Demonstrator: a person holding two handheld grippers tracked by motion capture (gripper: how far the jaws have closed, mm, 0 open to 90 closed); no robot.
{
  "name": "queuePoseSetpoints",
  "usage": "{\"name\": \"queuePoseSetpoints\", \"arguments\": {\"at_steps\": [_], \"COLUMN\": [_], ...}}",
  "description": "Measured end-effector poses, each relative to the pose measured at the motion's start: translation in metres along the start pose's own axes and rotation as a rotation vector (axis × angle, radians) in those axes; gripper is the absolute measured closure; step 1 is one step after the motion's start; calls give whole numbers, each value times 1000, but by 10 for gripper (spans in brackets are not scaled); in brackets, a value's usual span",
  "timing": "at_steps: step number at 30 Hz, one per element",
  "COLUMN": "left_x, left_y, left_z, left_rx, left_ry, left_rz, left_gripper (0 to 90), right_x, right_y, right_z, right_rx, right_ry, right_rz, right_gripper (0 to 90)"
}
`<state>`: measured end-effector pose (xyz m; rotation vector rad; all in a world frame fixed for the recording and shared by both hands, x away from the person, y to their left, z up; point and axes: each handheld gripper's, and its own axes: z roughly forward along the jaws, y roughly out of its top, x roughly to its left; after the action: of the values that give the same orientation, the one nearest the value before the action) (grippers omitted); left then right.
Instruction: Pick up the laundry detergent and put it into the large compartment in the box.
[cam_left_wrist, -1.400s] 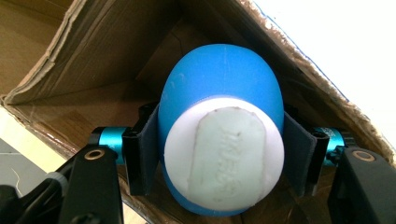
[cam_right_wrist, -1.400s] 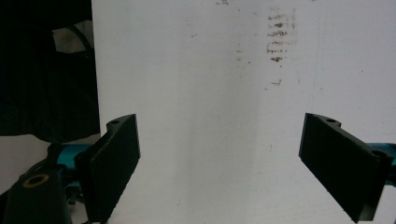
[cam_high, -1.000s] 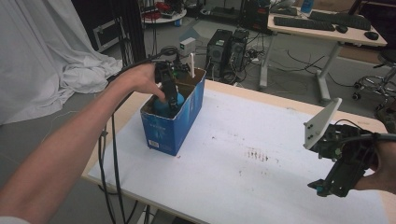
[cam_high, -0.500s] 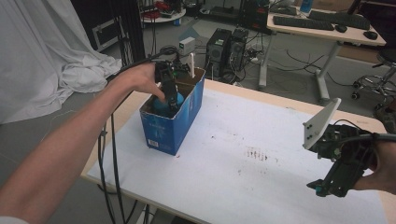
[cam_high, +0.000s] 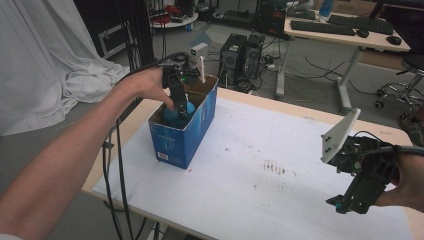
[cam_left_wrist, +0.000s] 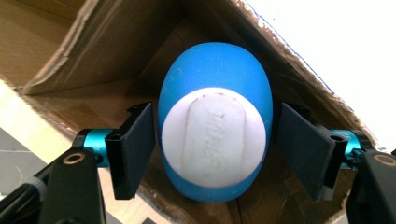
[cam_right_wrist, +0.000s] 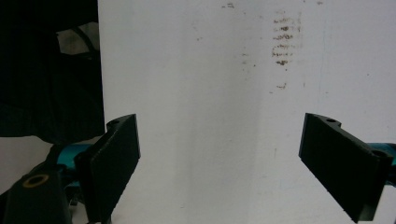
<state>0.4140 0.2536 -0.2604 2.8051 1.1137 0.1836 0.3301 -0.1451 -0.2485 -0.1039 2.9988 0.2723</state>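
A blue egg-shaped object (cam_left_wrist: 215, 74) with a white oval base sits inside an open blue cardboard box (cam_high: 187, 135) at the table's left side. My left gripper (cam_left_wrist: 216, 140) reaches down into the box, and its jaws press against both sides of the object. In the high view the left gripper (cam_high: 179, 107) is sunk in the box's top beside the blue object (cam_high: 171, 116). My right gripper (cam_high: 344, 204) hovers low over the white tabletop at the right, open, with nothing between its jaws (cam_right_wrist: 219, 158).
The white table surface (cam_high: 250, 165) has a patch of brown smudges (cam_high: 272, 167) near its middle. Black cables (cam_high: 117, 165) hang off the left edge. Behind the table stand computer towers (cam_high: 242, 52), a desk (cam_high: 345, 32) and a white sheet (cam_high: 45, 60).
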Motion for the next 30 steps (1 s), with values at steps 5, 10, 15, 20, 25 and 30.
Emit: {"name": "queuePoseSetpoints", "arguments": {"at_steps": [5,10,15,20,25,30], "left_x": [-1,-2,-4,-9,-20,-41], "left_y": [2,5,9,13,24,41], "left_z": [-7,-17,-32,-45,-63,-75], "left_rx": [-1,-8,-25,-37,-72,-94], "left_ry": [9,27,41,60,73,69], "left_rz": [10,18,31,44,92,174], "left_gripper": [262,243,234,224,186,167], "right_x": [0,1,1,1,0,0], "right_y": [0,0,-1,0,0,0], "right_z": [0,0,-1,0,0,0], "right_rx": [1,-1,0,-1,-3,-1], "right_ry": [2,2,1,1,0,-1], "right_rz": [-2,-3,-1,-3,-2,2], "right_gripper": [116,116,116,116,116,116]}}
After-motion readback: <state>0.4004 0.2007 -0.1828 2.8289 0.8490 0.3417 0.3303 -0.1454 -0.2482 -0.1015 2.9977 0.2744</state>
